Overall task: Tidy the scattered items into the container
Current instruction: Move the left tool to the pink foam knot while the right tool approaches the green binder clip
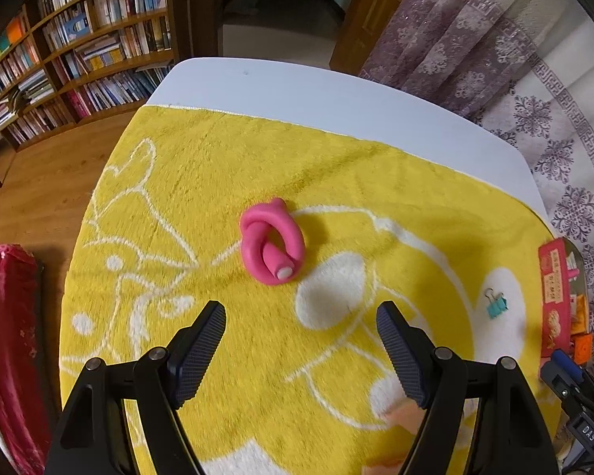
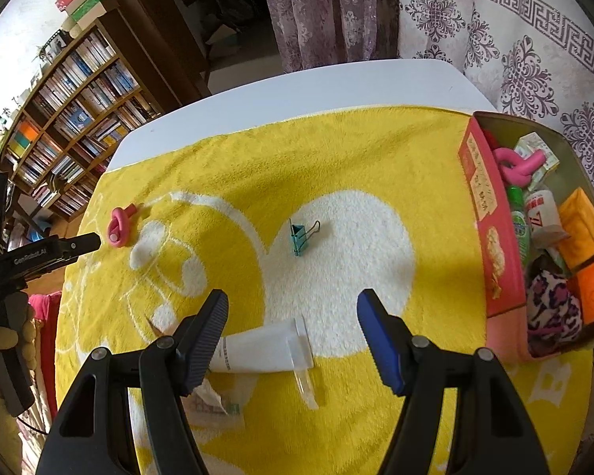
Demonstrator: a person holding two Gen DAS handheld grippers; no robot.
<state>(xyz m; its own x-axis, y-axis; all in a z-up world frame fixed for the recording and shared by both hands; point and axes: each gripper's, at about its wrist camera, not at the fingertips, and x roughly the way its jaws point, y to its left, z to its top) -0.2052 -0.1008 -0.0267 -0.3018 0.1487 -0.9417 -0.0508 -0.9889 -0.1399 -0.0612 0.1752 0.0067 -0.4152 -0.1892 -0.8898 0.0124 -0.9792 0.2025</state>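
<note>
Two pink knotted foam twists show: one (image 1: pixel 271 243) lies loose on the yellow towel (image 1: pixel 225 166) just ahead of the left gripper (image 1: pixel 301 314), a little left of the midline between its jaws; the other (image 2: pixel 514 166) sits inside the red box (image 2: pixel 491 237). One teal binder clip (image 2: pixel 303 235) lies ahead of the right gripper (image 2: pixel 293 304), roughly centred between its jaws and apart from them. One white tube (image 2: pixel 261 350) lies on its side below and between those jaws, its left end hidden behind the left finger. The box stands to the right of the right jaw and holds two orange blocks, one green bottle, one leopard-print cloth and some small packets. Both grippers have their jaws well apart, with nothing clamped in either.
</note>
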